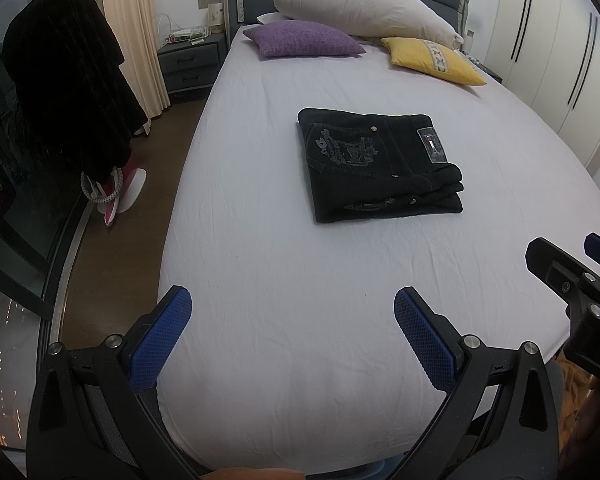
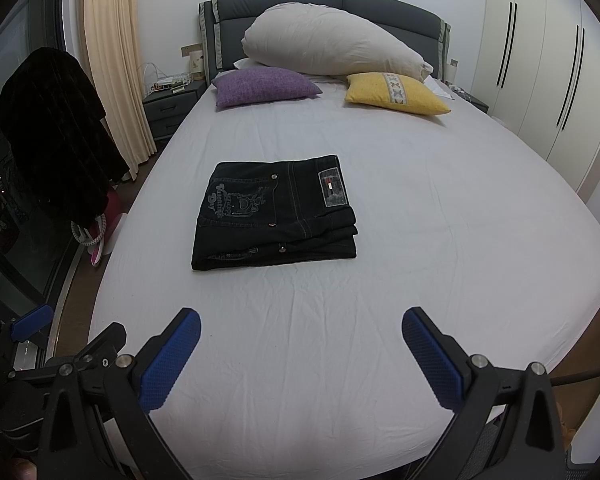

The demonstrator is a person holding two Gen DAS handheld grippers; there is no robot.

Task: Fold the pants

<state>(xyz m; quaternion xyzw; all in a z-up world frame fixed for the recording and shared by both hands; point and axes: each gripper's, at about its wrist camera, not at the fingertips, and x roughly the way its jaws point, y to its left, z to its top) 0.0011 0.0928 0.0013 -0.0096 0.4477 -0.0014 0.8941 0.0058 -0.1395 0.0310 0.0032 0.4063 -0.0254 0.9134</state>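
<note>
Black pants (image 1: 376, 164) lie folded into a compact rectangle in the middle of the white bed (image 1: 300, 280), back pocket embroidery and waist label facing up; they also show in the right wrist view (image 2: 276, 212). My left gripper (image 1: 293, 312) is open and empty, held above the foot of the bed, well short of the pants. My right gripper (image 2: 301, 332) is open and empty, also near the foot of the bed, to the right of the left one. Each gripper shows at the edge of the other's view.
A purple cushion (image 1: 304, 40), a yellow cushion (image 1: 432, 60) and a large white pillow (image 1: 360, 4) lie at the headboard. A nightstand (image 1: 190, 60) and a dark coat on a stand (image 1: 64, 80) are left of the bed. Wardrobe doors (image 1: 560, 40) are on the right.
</note>
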